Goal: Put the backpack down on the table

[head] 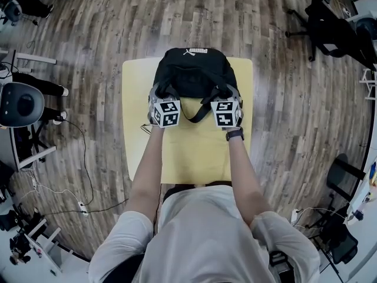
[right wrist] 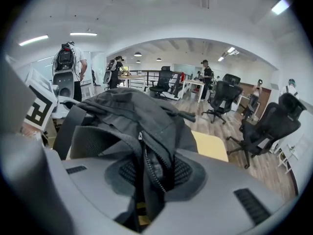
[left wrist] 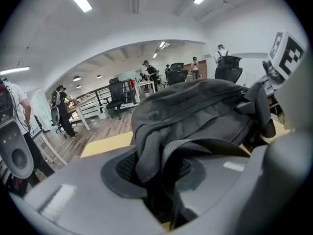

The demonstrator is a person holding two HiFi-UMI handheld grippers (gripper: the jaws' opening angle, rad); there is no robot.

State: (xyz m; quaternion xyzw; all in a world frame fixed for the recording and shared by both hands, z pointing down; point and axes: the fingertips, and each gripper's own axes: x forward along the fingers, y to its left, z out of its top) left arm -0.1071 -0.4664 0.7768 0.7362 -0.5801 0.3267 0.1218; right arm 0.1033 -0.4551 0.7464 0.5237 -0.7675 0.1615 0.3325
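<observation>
A black backpack (head: pixel 194 69) rests on the far half of the yellow table (head: pixel 194 152). Both grippers are at its near edge, one at each side. In the left gripper view, a fold of the backpack (left wrist: pixel 195 111) and a webbing strap (left wrist: pixel 195 146) hang between the jaws of my left gripper (left wrist: pixel 159 175). The jaws stand slightly apart and a dark gap shows beside the fold. My right gripper (right wrist: pixel 156 175) is shut on a bunch of backpack (right wrist: pixel 132 111) fabric with a zipper running through it. In the head view, my left gripper (head: pixel 160 93) and right gripper (head: pixel 228 93) sit level with each other.
The table's near half lies bare in front of the person. Black office chairs (head: pixel 330 31) stand on the wood floor at the right, and a grey chair (head: pixel 20 102) with cables at the left. Several people and desks show far behind the backpack.
</observation>
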